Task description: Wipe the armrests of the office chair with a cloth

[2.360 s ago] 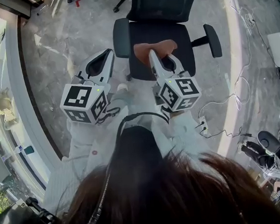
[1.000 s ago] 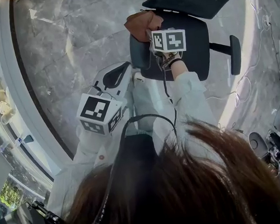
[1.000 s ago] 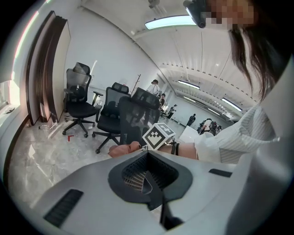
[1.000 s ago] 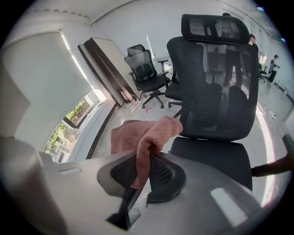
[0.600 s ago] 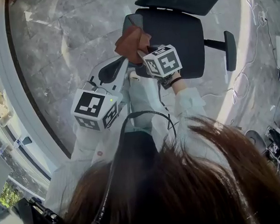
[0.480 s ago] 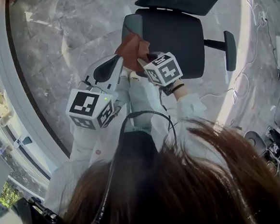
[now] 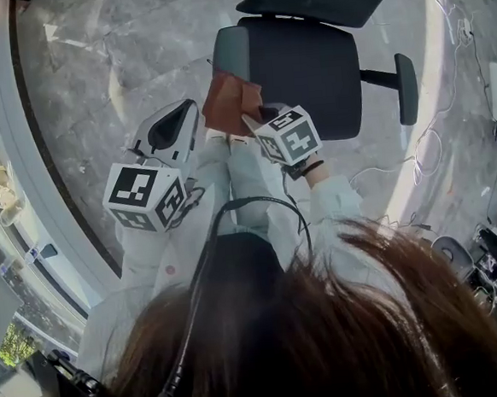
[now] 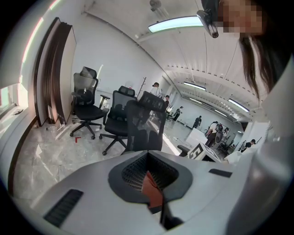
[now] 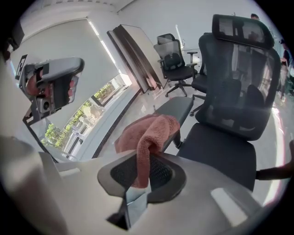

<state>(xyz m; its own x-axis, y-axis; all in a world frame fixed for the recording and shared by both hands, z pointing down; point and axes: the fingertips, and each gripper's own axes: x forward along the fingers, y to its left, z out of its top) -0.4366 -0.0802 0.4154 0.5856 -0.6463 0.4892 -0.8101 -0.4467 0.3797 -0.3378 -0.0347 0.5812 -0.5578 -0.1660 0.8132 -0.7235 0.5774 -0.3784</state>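
Observation:
The black office chair (image 7: 307, 73) stands in front of me, its left armrest (image 7: 229, 51) running toward me. A rust-red cloth (image 7: 226, 101) lies over that armrest's near end. My right gripper (image 7: 252, 116) is shut on the cloth; in the right gripper view the cloth (image 9: 146, 131) runs from the shut jaws (image 9: 143, 160) up over the armrest (image 9: 176, 108). My left gripper (image 7: 188, 111) hovers just left of the cloth, apart from the chair, shut with nothing held. A scrap of the red cloth (image 8: 151, 187) shows through its jaw hollow (image 8: 148, 156).
The chair's right armrest (image 7: 407, 87) is bare. Cables (image 7: 433, 145) trail over the marble floor at the right. A curved window ledge (image 7: 32, 167) runs along the left. Two more office chairs (image 8: 87, 110) (image 8: 120, 114) stand by the far wall, with people further back.
My right gripper has drawn the cloth along the left armrest from its far end to its near end, toward me. The left gripper has stayed beside it, shut.

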